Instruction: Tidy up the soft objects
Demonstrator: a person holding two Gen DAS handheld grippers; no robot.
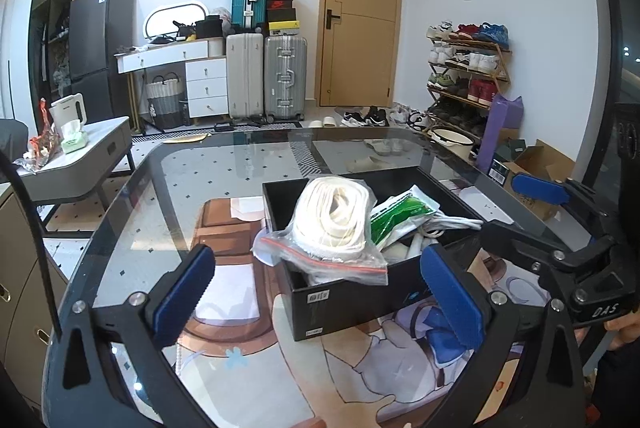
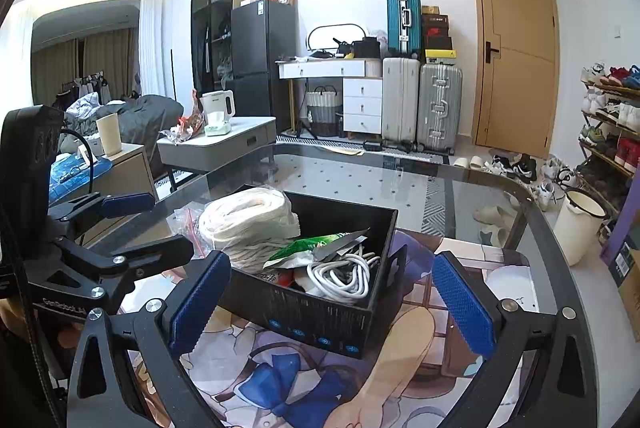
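A black box stands on the glass table. It holds a clear zip bag of white rolled cloth, a green and white packet and a coiled white cable. The bag hangs over the box's near-left rim. My left gripper is open and empty, just in front of the box. My right gripper is open and empty, its fingers on either side of the box's near corner. Each gripper shows in the other's view, the right, the left.
The glass table lies over an illustrated mat. A grey side table with kettle and tissues stands at left. Suitcases, a shoe rack and a cardboard box stand beyond. A cream pot stands at right.
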